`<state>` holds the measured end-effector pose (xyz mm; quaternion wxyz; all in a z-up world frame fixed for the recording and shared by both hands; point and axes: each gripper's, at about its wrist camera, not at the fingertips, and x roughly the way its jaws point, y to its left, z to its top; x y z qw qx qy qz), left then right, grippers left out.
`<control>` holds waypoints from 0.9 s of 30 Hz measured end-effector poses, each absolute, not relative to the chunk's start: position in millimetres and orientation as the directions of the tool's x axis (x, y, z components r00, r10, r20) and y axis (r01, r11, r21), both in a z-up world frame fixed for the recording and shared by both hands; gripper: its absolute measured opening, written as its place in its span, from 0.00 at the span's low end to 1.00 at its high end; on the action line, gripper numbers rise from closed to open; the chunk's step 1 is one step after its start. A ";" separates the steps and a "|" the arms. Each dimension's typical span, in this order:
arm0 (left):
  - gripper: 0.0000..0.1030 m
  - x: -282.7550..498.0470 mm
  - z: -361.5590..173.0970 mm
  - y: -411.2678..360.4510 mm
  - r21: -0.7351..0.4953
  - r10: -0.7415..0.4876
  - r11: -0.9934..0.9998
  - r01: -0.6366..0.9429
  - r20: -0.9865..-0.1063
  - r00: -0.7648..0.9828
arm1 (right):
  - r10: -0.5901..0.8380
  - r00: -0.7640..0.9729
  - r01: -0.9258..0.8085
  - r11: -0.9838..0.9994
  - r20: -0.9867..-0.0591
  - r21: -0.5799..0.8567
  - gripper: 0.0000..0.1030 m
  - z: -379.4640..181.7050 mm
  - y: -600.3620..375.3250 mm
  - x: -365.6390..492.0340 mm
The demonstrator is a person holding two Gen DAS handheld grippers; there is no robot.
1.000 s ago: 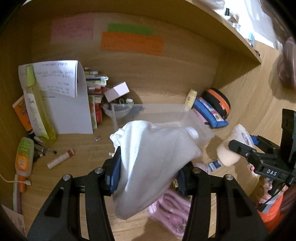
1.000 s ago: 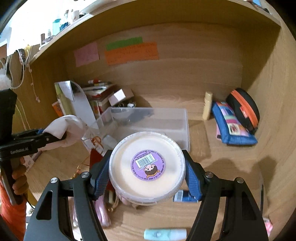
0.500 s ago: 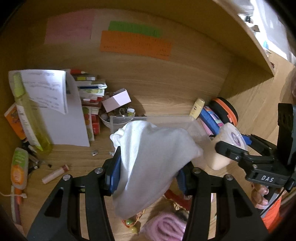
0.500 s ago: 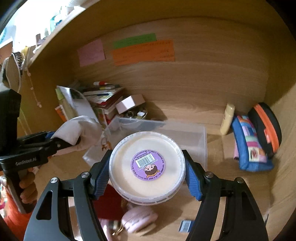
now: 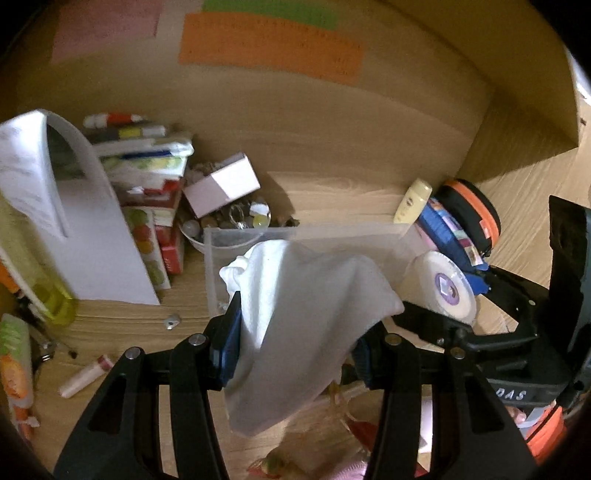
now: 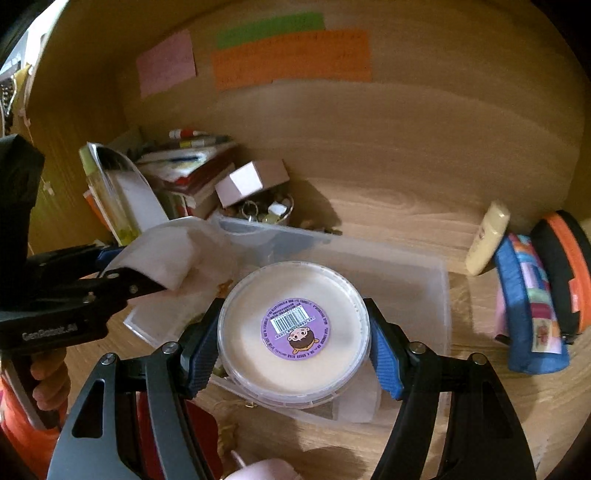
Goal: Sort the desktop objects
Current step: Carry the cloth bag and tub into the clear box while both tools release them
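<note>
Both claws have come forward since a second ago, and the clear bin (image 6: 424, 280) now looks larger and sits right under them. The tub (image 6: 293, 334), which a second ago was short of the bin, now hangs over its open middle. The cloth (image 5: 306, 317), earlier off to the bin's left side, now hangs at the bin's near left corner, its top just over the rim. The blue tube that lay on the tabletop (image 6: 461, 435) in front of the bin has dropped out of view.

The left claw (image 5: 295, 343) pinches the cloth between its blue ribbed pads; the cloth is white, soft and limp, bunched at the top and sagging below the pads in a loose fold. The right claw (image 6: 293, 339) grips the tub by its sides: a round, shallow, translucent plastic tub with a flat cream lid and a round purple sticker with a barcode in the middle.

The bin is rectangular, thin-walled, frosted plastic. Behind the bin's left corner a small bowl (image 6: 284, 216) holds shiny odds and ends, with a pale box (image 6: 253, 181) tilted on top and a stack of books (image 6: 184, 173) further left. Right of the bin lie a cream bottle (image 6: 485, 240), a blue fabric pouch (image 6: 528, 306) and a black round case with orange trim (image 6: 565, 273). The tabletop and back wall are light wood grain; paper notes in pink (image 6: 166, 66), green (image 6: 269, 27) and orange (image 6: 291, 57) are stuck on the wall behind the bin.
</note>
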<state>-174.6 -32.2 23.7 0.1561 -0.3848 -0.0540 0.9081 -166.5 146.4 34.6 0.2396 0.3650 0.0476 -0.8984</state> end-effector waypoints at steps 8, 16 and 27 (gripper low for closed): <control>0.49 -195.8 -1.9 -24.0 -0.236 0.338 -0.940 -0.247 -0.744 -0.576 | -0.372 -0.586 0.493 -0.869 -0.720 0.048 0.66 11.7 138.9 -176.6; 0.52 -188.9 0.2 -18.0 -0.202 0.328 -0.942 -0.269 -0.731 -0.598 | -0.337 -0.574 0.494 -0.869 -0.747 0.013 0.66 -4.3 136.2 -184.4; 0.58 -162.3 25.9 -15.2 -0.125 0.283 -0.955 -0.269 -0.654 -0.701 | -0.305 -0.606 0.501 -0.864 -0.735 -0.055 0.73 7.1 137.9 -168.1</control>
